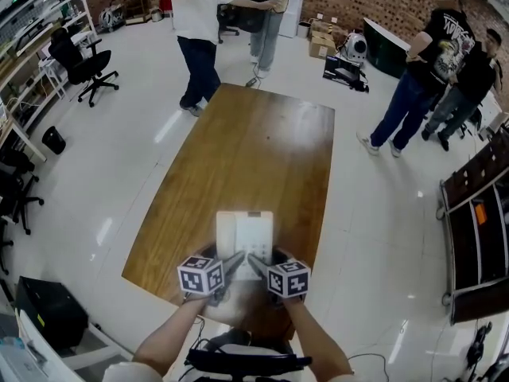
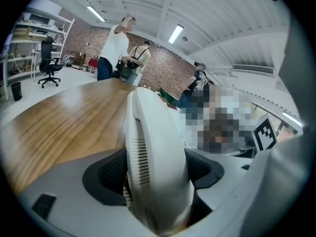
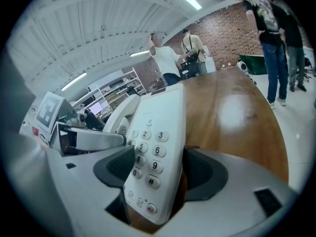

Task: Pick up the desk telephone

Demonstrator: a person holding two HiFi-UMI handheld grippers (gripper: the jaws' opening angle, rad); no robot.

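Both clamped: left gripper grips the handset, right gripper the keypad edge of the desk telephone. We can't see its near end in the head view.

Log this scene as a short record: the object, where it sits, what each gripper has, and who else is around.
object: white desk telephone
location: near end of the wooden table
left gripper: fingers closed on the handset
right gripper: fingers closed on the keypad side of the base
lifted off the table: cannot tell
bystanders: several people standing beyond the table
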